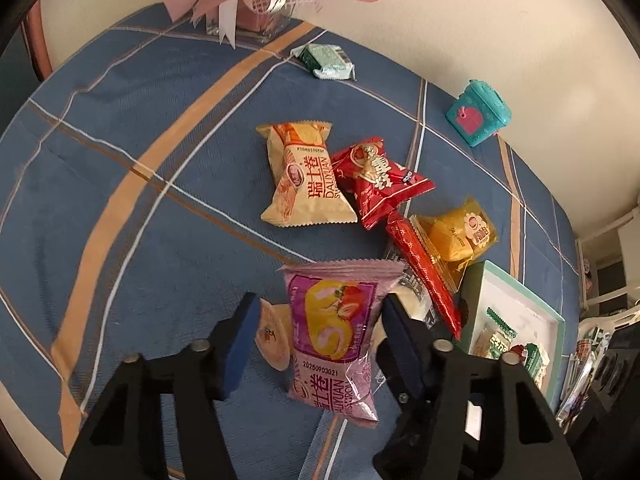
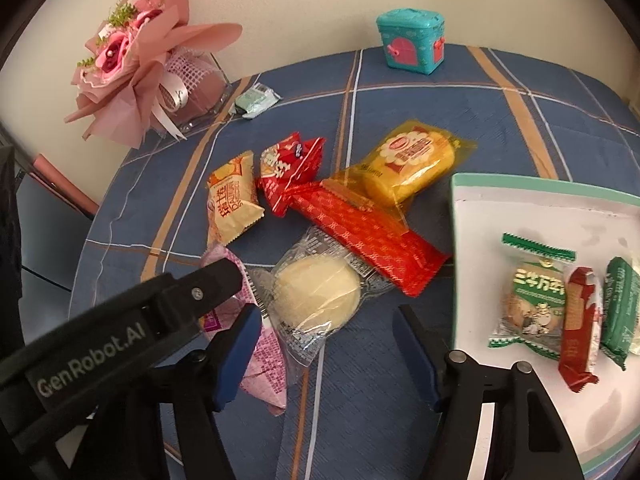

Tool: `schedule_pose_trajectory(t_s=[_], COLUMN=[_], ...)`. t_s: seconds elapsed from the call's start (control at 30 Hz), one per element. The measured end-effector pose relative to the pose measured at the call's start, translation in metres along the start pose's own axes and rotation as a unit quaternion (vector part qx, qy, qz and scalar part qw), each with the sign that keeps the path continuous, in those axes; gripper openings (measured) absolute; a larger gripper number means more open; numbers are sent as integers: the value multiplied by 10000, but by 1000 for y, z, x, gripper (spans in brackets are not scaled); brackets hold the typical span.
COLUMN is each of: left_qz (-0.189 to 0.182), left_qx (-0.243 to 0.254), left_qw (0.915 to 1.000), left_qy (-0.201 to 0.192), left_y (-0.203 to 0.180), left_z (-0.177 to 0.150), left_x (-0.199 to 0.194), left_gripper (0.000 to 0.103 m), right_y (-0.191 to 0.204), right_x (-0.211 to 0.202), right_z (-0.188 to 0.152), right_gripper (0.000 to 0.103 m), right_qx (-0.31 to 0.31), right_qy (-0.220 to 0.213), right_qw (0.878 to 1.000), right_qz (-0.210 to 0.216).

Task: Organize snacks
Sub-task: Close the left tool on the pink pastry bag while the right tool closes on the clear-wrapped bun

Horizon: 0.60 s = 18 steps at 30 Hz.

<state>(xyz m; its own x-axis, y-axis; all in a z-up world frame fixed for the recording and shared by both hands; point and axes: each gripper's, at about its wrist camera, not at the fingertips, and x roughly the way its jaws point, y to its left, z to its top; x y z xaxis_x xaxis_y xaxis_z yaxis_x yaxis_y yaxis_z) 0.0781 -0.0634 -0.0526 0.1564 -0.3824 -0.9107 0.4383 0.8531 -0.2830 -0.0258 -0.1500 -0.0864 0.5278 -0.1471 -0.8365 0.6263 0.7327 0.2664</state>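
Pink Swiss-roll packet [image 1: 336, 336] lying on the blue plaid tablecloth [image 1: 132, 184], framed between the two blue-padded fingers of the left gripper [image 1: 316, 336]. Long axis running straight away from the left wrist camera, in line with the fingers; crimped end seam pointing far, printed text end pointing near. Jaws spread wide, one pad either side of the packet's middle, neither clearly touching the film. In the right wrist view, only the packet's pink edge [image 2: 264, 360] showing, mostly hidden behind the left gripper's black body.

Likely step in hand: closing on the pink packet to carry it to the white tray [image 1: 556, 320]. Best done by squeezing across the short width at mid-length, gently, since the soft cake inside would probably crush; lifting level so the puffy film does not slip. A small tan sachet [image 1: 274, 336] lying just beside the packet on its left, near the left pad, at risk of being caught.

Right gripper [image 2: 324, 344] hovering over a clear-wrapped pale round cake [image 2: 316, 296], jaws spread, holding nothing.

Further out: cream Swiss-roll packet [image 1: 304, 176], crumpled red packet [image 1: 376, 180], long red bar [image 1: 424, 272], and yellow cake packet [image 1: 460, 236] clustered mid-table. Tray to the right already holding a green-and-white packet [image 2: 532, 300], a small red bar [image 2: 580, 328] and a green packet [image 2: 620, 308]. At the table's far edge, a teal toy box [image 2: 412, 36], a pale green packet [image 2: 256, 100] and a pink bouquet [image 2: 136, 68].
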Motion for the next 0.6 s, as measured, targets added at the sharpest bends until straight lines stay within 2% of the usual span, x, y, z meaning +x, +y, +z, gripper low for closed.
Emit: schedule_pose_trajectory(t_s=[0.1,0.6], left_qz=[-113,-211], left_qx=[-117,-333], left_qw=[9999,9992], left_qy=[47,-1], left_y=[4,14], left_z=[1,6], left_x=[3,5], left_gripper=[47,46], right_y=[1,-5], right_x=[6,28], right_z=[0,1], right_gripper=[71,70], right_qx=[0,281], right_qy=[46,222], right_qw=[10000,9993], right_qz=[15,110])
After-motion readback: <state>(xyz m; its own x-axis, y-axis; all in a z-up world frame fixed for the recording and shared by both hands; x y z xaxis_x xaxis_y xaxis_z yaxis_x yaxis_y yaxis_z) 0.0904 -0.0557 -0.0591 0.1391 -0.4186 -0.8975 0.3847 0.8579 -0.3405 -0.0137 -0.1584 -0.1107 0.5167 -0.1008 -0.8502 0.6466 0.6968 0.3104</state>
